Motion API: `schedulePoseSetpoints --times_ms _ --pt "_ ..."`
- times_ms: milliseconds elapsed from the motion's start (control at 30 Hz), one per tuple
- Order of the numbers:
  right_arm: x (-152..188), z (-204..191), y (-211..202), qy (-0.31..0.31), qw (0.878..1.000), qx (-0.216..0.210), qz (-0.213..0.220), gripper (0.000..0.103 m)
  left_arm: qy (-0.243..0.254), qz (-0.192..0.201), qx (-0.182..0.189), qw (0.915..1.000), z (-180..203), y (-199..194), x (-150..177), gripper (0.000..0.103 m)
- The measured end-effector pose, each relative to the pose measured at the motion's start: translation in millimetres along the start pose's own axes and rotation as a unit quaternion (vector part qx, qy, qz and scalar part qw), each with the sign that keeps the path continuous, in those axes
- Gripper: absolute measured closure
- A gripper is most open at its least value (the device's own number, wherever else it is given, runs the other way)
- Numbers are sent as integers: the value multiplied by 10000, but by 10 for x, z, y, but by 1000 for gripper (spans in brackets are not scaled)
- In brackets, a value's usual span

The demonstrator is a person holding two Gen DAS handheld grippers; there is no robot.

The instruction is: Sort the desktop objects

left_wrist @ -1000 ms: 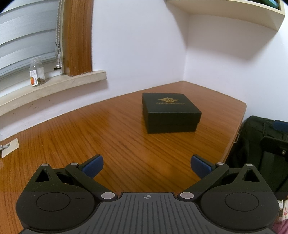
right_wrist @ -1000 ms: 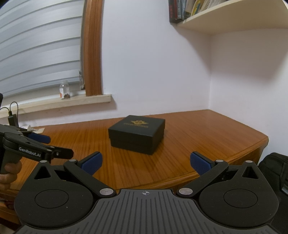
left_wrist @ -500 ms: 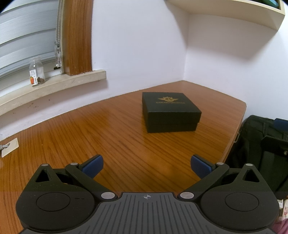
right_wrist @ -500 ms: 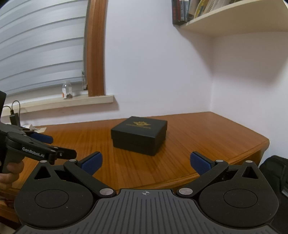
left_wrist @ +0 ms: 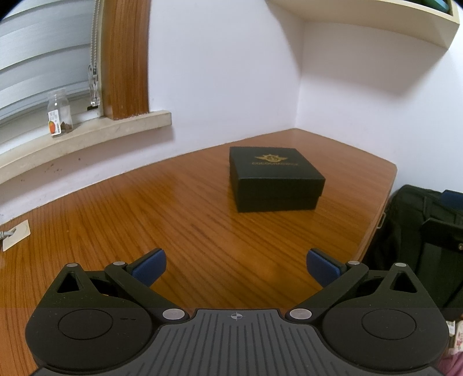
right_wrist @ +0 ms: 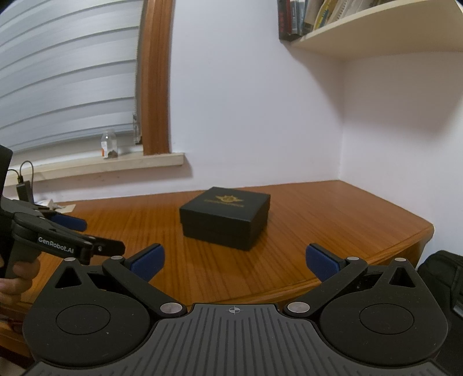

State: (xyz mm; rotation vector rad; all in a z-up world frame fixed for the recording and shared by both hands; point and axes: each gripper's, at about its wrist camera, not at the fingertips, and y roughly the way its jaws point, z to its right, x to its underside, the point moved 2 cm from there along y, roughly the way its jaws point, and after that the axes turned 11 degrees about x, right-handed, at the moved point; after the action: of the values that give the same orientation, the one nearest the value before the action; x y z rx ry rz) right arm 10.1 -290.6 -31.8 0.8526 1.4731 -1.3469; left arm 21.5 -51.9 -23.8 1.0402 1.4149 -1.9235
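— Where's the thing to be sorted?

— A black box (left_wrist: pixel 276 178) with a gold emblem on its lid sits on the wooden desk (left_wrist: pixel 173 219), toward the far corner where the two white walls meet. The lid is on, so what's inside can't be seen.

— And the claws?

— Both are spread wide and hold nothing. The left gripper (left_wrist: pixel 235 264) hovers over the desk, well short of the box; the right gripper (right_wrist: pixel 233 260) hangs near the desk's front edge, also apart from it. From the right wrist view the left gripper shows at the left edge, a hand (right_wrist: pixel 16 274) around its handle.

— Any other containers?

— A small clear jar (left_wrist: pixel 59 115) stands on the window sill (left_wrist: pixel 95 136), something dark at its bottom. A shelf (right_wrist: pixel 376 37) above carries books (right_wrist: pixel 312 14). A black bag (left_wrist: pixel 419 231) sits beside the desk's right end.
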Motion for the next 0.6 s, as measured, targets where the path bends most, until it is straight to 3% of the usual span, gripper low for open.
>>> schedulePoseSetpoints --times_ms 600 --pt "2 11 21 12 10000 -56 -16 0 12 -2 9 10000 5 4 -3 0"
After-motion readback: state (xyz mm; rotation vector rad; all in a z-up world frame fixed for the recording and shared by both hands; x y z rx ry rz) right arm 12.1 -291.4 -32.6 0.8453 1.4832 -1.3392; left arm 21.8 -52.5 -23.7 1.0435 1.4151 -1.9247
